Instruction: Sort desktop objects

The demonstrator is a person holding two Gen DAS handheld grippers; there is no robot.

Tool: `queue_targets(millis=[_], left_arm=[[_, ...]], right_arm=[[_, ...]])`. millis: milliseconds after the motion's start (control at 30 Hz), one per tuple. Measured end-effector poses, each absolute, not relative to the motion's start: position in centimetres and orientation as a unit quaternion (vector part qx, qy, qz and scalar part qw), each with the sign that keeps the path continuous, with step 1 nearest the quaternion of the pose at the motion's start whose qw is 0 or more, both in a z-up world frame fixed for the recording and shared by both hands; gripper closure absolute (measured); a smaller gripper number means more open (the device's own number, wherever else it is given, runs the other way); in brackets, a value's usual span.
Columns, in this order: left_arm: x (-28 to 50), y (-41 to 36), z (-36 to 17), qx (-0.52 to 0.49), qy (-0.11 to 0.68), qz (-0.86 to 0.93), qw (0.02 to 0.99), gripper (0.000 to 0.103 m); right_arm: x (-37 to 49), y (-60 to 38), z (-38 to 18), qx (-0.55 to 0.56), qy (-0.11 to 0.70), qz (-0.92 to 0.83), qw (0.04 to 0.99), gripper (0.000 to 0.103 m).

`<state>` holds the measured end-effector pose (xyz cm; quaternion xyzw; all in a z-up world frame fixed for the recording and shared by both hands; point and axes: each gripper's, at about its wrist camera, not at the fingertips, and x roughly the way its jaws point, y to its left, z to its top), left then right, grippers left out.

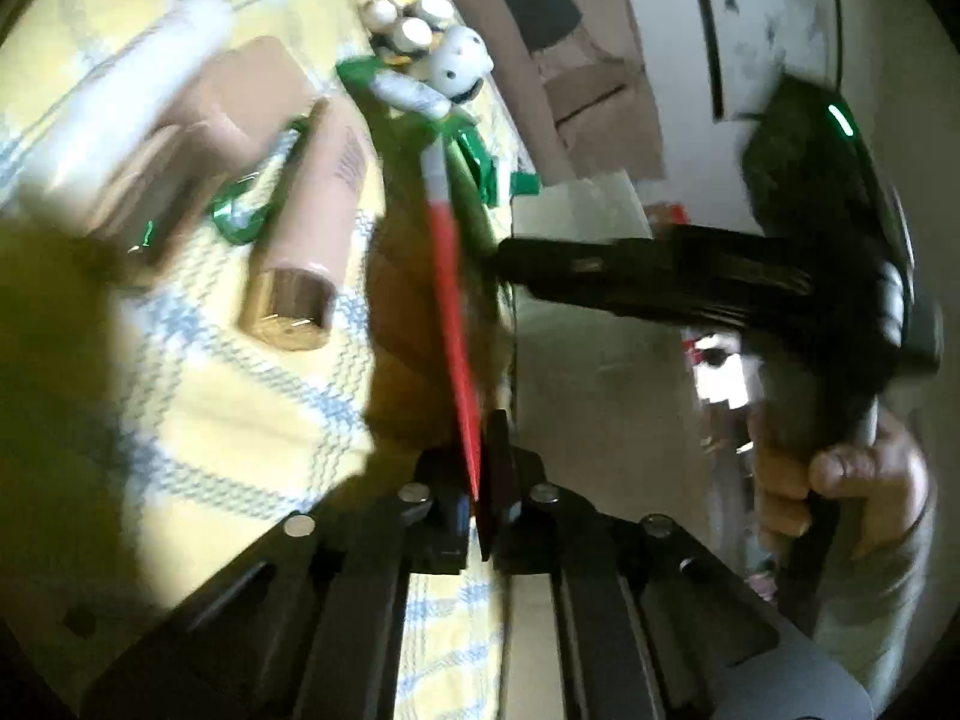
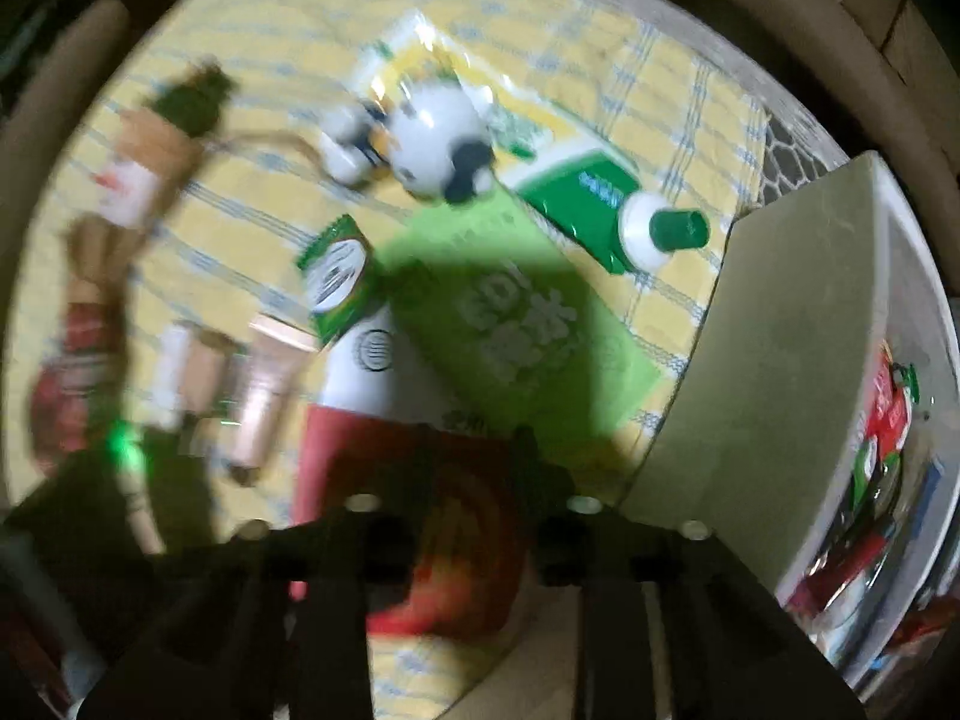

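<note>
A flat red-and-white tube [image 1: 447, 276] shows edge-on in the left wrist view, and my left gripper [image 1: 480, 480] is shut on its red end. My right gripper [image 1: 510, 261] comes in from the right, held by a hand [image 1: 840, 480], with its black finger beside the tube. Looking down in the right wrist view, the same tube [image 2: 366, 396] lies over the yellow plaid cloth [image 2: 240, 12]. Its red part runs between the spread fingers of my right gripper [image 2: 471, 456], which look open; blur hides the pads.
Two pink-brown cosmetic tubes [image 1: 306, 228] and a white tube [image 1: 120, 90] lie at left. A green box [image 2: 510, 324], a green-capped tube [image 2: 600, 204] and a white spotted toy [image 2: 438, 144] lie ahead. A white bin [image 2: 750, 360] holding packets stands at right.
</note>
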<state>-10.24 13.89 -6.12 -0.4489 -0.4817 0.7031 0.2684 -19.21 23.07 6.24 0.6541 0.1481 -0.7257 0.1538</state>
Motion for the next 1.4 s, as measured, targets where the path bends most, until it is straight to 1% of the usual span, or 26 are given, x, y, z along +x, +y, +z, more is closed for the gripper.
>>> queue_targets(millis=[33,200,233,267,300,333,400,433,467,533,567,600,633,700,733,833,867,900,1100,1267,1400], left_arm=[[-10.0,13.5,-5.9,-0.451,-0.483,0.703,0.263,0.100],[-7.7,10.7,-4.7,-0.449,-0.521,0.678,0.261,0.100],[-6.8,9.9,-4.0,-0.438,-0.532,0.675,0.265,0.100],[-6.1,9.3,-3.5,-0.428,-0.541,0.672,0.269,0.100],[-5.3,8.7,-2.5,-0.414,-0.554,0.667,0.277,0.100],[-4.5,8.4,-1.4,-0.399,-0.563,0.662,0.292,0.100],[-3.0,8.2,0.6,-0.386,-0.553,0.670,0.310,0.100],[-2.1,8.2,1.7,-0.382,-0.547,0.673,0.320,0.100],[-1.2,8.2,2.4,-0.380,-0.545,0.672,0.327,0.100],[0.0,8.1,3.4,-0.378,-0.545,0.665,0.342,0.100],[0.6,8.6,3.7,-0.379,-0.547,0.660,0.349,0.100],[1.7,8.1,4.0,-0.380,-0.547,0.655,0.357,0.100],[2.6,8.4,4.5,-0.383,-0.542,0.654,0.364,0.100],[4.3,8.6,4.8,-0.397,-0.527,0.651,0.376,0.100],[5.4,8.5,5.2,-0.404,-0.524,0.647,0.380,0.100],[6.8,10.1,4.1,-0.424,-0.517,0.638,0.382,0.100],[7.5,11.0,3.6,-0.431,-0.515,0.635,0.382,0.099],[8.3,11.4,4.6,-0.436,-0.514,0.633,0.382,0.098],[7.8,17.2,6.5,-0.460,-0.475,0.630,0.407,0.096],[4.4,23.1,8.3,-0.473,-0.439,0.638,0.420,0.095],[2.0,28.0,9.3,-0.486,-0.408,0.646,0.425,0.093]], right_arm=[[-18.8,23.2,7.4,0.641,0.140,-0.737,0.160,0.061],[-13.7,24.1,13.9,0.580,0.067,-0.786,0.203,0.055],[-12.5,24.7,14.7,0.566,0.054,-0.797,0.203,0.050],[-11.6,25.1,15.4,0.555,0.039,-0.803,0.214,0.048],[-10.7,26.0,15.6,0.546,0.021,-0.807,0.223,0.047],[-9.2,26.8,16.0,0.537,-0.002,-0.813,0.224,0.044],[-7.1,28.1,15.5,0.525,-0.071,-0.812,0.245,0.040],[-6.2,28.5,15.1,0.522,-0.104,-0.807,0.257,0.040],[-5.2,29.5,14.3,0.517,-0.154,-0.797,0.271,0.040],[-3.5,30.4,13.6,0.509,-0.215,-0.781,0.290,0.039],[-2.6,30.9,13.2,0.506,-0.247,-0.770,0.299,0.040],[-1.7,31.4,12.7,0.502,-0.274,-0.761,0.307,0.048],[-0.7,31.7,12.6,0.497,-0.293,-0.753,0.315,0.057],[1.7,32.3,12.5,0.484,-0.325,-0.738,0.340,0.063],[2.4,32.4,12.1,0.480,-0.334,-0.733,0.348,0.068],[5.6,32.8,12.1,0.470,-0.341,-0.726,0.368,0.080],[6.3,33.1,11.9,0.466,-0.337,-0.732,0.366,0.082],[7.1,33.5,12.0,0.462,-0.331,-0.739,0.362,0.084],[8.1,39.1,12.4,0.437,-0.340,-0.762,0.334,0.085],[6.4,44.5,13.9,0.414,-0.333,-0.793,0.300,0.085],[4.2,48.7,13.6,0.408,-0.331,-0.808,0.266,0.085]])
